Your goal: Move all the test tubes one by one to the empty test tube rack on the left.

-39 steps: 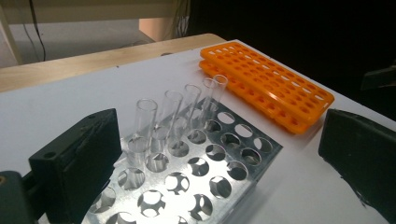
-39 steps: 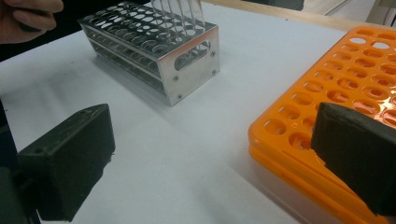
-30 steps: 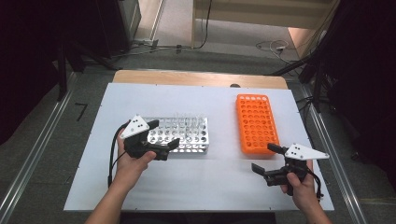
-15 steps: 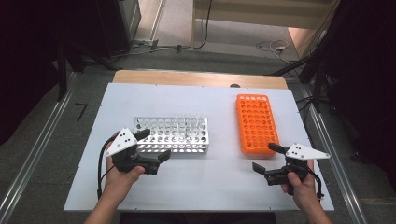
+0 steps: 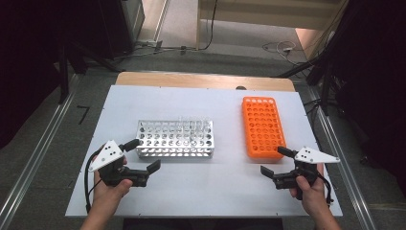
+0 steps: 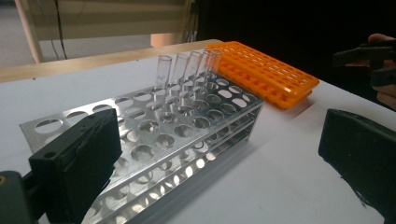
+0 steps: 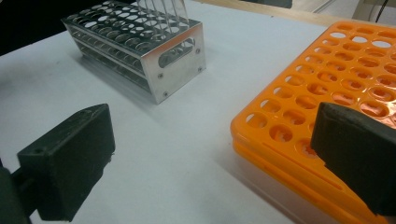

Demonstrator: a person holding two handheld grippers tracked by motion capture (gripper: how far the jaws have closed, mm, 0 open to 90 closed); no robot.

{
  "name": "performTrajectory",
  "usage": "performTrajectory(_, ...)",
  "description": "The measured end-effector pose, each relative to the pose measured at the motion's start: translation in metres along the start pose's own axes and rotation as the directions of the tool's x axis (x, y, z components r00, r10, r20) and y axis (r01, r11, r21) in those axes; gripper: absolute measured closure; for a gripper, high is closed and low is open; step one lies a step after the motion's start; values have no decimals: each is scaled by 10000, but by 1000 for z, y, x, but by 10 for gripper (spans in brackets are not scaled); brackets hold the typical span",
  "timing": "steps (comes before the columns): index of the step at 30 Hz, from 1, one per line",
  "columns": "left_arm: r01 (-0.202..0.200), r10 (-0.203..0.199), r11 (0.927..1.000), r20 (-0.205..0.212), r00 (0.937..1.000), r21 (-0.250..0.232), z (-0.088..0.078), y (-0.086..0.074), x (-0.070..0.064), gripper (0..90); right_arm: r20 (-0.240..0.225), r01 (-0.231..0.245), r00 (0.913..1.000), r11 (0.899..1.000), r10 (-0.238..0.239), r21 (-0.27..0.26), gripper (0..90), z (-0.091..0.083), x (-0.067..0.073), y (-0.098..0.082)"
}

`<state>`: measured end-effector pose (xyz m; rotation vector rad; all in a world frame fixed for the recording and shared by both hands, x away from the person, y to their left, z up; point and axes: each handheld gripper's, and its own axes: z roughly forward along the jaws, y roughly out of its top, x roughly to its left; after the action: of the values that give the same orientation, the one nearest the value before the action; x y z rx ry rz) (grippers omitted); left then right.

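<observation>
The metal rack (image 5: 174, 139) stands left of centre on the white table (image 5: 215, 191), long side toward the person, with a short row of clear tubes (image 6: 187, 70) upright in its far right holes. The left gripper (image 5: 143, 158) hovers just off the rack's near left corner, jaws spread wide and empty, one jaw near the corner and the other over bare table in front of the rack. In the left gripper view the rack runs away between the jaws toward the orange rack (image 5: 262, 127), which lies well apart to the right, lengthwise toward the table's far edge. The right gripper (image 5: 274, 162) sits just off the orange rack's near end, jaws likewise spread and holding nothing. Between the two racks and along the near edge the table lies bare, giving broad room.
</observation>
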<state>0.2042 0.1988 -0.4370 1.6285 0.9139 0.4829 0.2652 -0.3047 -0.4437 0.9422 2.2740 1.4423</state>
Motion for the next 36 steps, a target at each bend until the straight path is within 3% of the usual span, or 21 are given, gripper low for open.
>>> performTrajectory(4, -38, 38, 10000, -281, 9996, 2, -6, -5, 3, 0, 63, -17, 10000, 10000, 17, -22, 0, -2, -2, -1)
performTrajectory(20, 329, -345, 9992, -706, 9969, -232, -21, -16, 21, 0, 422, -461, 9980, 9989, 464, -71, 0, -4, -18, -8)
performTrajectory(28, 538, -564, 9979, -778, 9954, -353, -28, -20, 32, 0, 526, -599, 9968, 9982, 599, -32, 0, -2, -22, -12)
performTrajectory(36, 592, -608, 9979, -693, 9957, -244, -24, -24, 35, 0, 615, -602, 9963, 9982, 601, -2, 0, -1, -26, -17)
